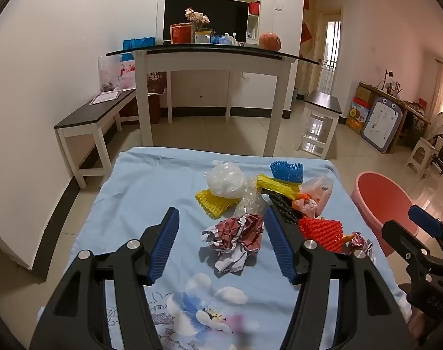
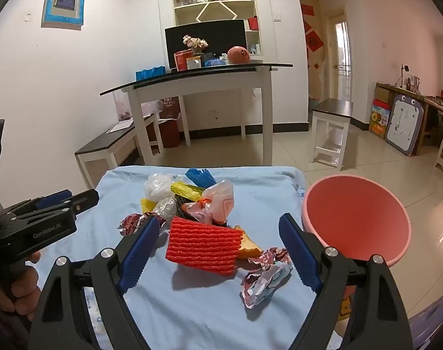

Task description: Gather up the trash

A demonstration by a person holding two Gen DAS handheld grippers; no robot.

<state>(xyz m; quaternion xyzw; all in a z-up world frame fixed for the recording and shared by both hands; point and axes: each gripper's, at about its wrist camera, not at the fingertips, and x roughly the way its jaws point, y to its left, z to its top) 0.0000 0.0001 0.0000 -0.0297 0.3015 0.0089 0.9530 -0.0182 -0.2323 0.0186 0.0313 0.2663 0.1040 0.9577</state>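
Blue sheet [image 1: 151, 192] carries trash; both claws, left [image 1: 221, 245] and right [image 2: 218, 253], gape wide, empty. Paper wad [image 1: 236, 239] sits between left's pads: drop straight, squeeze centrally, then carry to basin [image 2: 355, 218]

crumpled trash pile [image 2: 192, 204] on blue cloth [image 2: 265, 198] beside pink basin [image 2: 396, 250]

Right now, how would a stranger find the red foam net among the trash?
Look at the blue sheet beside the pink basin. The red foam net lies at the near edge of the trash pile, next to a crumpled paper ball. It alone is bright red and ribbed.
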